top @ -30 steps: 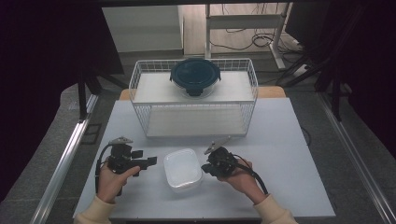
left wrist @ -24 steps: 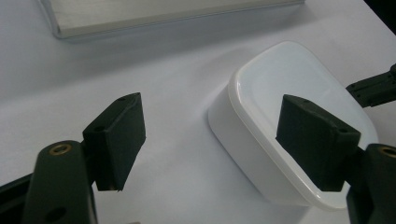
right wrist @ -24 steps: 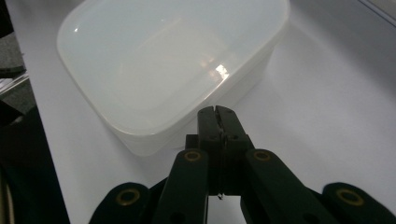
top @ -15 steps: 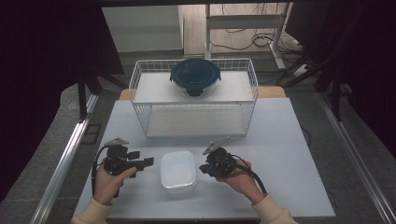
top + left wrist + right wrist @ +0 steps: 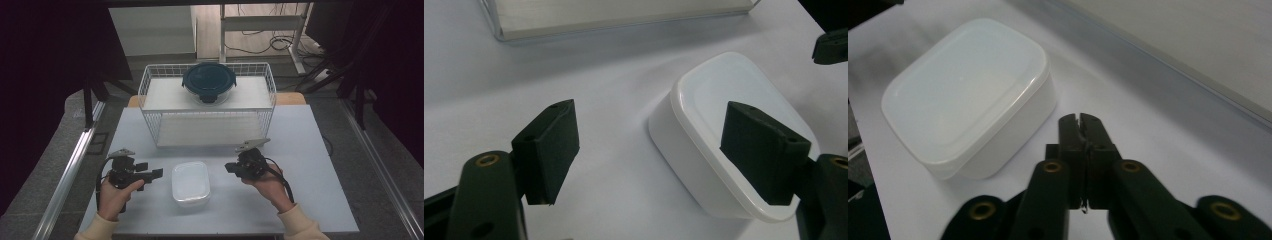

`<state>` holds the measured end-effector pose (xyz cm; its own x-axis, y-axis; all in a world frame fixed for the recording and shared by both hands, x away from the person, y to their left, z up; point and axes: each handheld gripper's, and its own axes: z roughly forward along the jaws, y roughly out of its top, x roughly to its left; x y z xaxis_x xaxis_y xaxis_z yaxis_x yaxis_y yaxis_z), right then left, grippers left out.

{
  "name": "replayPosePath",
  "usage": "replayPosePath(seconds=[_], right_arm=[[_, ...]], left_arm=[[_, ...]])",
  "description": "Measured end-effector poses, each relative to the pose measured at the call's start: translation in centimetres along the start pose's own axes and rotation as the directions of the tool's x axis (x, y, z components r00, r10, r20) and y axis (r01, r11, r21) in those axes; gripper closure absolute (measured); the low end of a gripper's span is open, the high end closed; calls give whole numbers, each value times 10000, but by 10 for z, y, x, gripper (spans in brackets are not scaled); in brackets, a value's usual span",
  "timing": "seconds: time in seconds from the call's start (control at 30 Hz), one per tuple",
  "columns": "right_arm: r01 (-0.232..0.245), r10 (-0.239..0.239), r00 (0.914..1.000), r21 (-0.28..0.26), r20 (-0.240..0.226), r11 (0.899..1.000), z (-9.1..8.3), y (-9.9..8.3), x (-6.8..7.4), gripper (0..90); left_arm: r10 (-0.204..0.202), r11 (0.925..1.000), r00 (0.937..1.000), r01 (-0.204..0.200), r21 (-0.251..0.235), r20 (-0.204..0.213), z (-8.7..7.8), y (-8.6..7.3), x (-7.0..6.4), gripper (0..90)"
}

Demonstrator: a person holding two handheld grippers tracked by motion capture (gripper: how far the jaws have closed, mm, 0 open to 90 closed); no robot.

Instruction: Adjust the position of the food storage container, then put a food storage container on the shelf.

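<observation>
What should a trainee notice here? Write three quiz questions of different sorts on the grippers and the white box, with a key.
1. True or false: the left gripper stands open beside the white lidded box.
2. Multiple choice: the right gripper is A) shut on the box, B) shut on nothing, beside the box, C) wide open above the box.
3. Short answer: what sits on the top shelf of the wire rack?

Key
1. True: its jaws are spread, with one in front of the box's rim in the left gripper view.
2. B: the jaws meet, apart from the box.
3. A round container with a dark lid.
</observation>
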<state>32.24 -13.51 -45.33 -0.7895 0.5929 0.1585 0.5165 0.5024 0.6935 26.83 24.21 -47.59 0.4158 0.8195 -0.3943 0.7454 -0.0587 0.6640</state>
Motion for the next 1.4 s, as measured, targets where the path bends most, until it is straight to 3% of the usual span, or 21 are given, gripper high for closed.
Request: replayPosePath(seconds=[0.1, 0.13, 0.17, 0.23, 0.3, 0.47, 0.63, 0.67, 0.73, 0.77, 0.8, 0.83, 1.0, 1.17, 1.2, 1.23, 1.27, 1.33, 1.4], right_arm=[[-335, 334, 9994, -191, -89, 9993, 1, 1, 0, 571], [-335, 334, 9994, -191, -89, 9993, 1, 1, 0, 571], [-525, 522, 9986, -307, -85, 9982, 0, 2, 2, 487], [-697, 695, 9976, -376, -75, 9969, 1, 2, 3, 428], [-878, 873, 9960, -355, -164, 9955, 2, 2, 3, 400], [-1253, 1229, 9910, -440, -538, 9911, 3, 3, 5, 374], [-1545, 1496, 9845, -485, -919, 9868, 9, 6, 7, 365], [-1631, 1576, 9820, -462, -1038, 9855, 11, 6, 7, 363], [-1686, 1629, 9800, -425, -1139, 9848, 13, 6, 8, 362], [-1762, 1710, 9771, -317, -1266, 9838, 18, 6, 9, 360], [-1814, 1768, 9750, -224, -1345, 9832, 20, 6, 9, 360], [-1888, 1844, 9723, -176, -1434, 9819, 23, 5, 10, 359], [-2251, 2239, 9609, 118, -1631, 9743, 33, 2, 14, 360], [-2577, 2597, 9481, 352, -1833, 9656, 46, 1, 18, 368], [-2577, 2597, 9481, 352, -1833, 9656, 46, 1, 18, 368], [-2687, 2714, 9449, 398, -1830, 9624, 49, 0, 18, 371], [-2687, 2714, 9449, 398, -1830, 9624, 49, 0, 18, 371], [-2956, 3001, 9332, 525, -1975, 9539, 55, -3, 17, 383], [-3080, 3138, 9277, 600, -2022, 9495, 58, -5, 16, 409]], left_arm=[[-62, 10000, 10000, 62, -62, -8, -2, -1, -1, 225], [-97, 9999, 10000, 97, -118, -5, -3, -1, -1, 225], [-220, 9995, 9996, 223, -210, 166, -5, -1, -2, 221], [-314, 9990, 9991, 322, -294, 268, -6, -1, -3, 219], [-314, 9990, 9992, 322, -316, 244, -7, -1, -4, 219], [-743, 9969, 9943, 759, -189, 761, -5, -7, -8, 219], [-964, 9952, 9911, 975, -71, 923, -3, -10, -8, 222], [-1229, 9922, 9865, 1245, -83, 1084, -3, -11, -6, 223], [-1388, 9900, 9832, 1409, -95, 1181, -3, -11, -5, 223], [-1665, 9855, 9751, 1694, -78, 1465, -2, -13, -4, 226], [-1665, 9855, 9751, 1694, -78, 1465, -2, -13, -4, 227], [-1837, 9825, 9680, 1865, -2, 1712, 1, -14, -4, 229], [-1945, 9808, 9608, 1927, 286, 1973, 11, -16, -7, 244], [-2440, 9698, 9422, 2357, 635, 2296, 24, -21, -6, 249], [-2440, 9698, 9422, 2357, 635, 2296, 24, -21, -6, 252], [-2650, 9643, 9336, 2562, 675, 2414, 27, -22, -4, 259], [-2650, 9643, 9336, 2562, 675, 2414, 27, -22, -4, 268], [-2865, 9581, 9232, 2770, 732, 2561, 31, -24, -1, 288], [-2967, 9549, 9164, 2861, 789, 2686, 33, -25, 0, 318]])
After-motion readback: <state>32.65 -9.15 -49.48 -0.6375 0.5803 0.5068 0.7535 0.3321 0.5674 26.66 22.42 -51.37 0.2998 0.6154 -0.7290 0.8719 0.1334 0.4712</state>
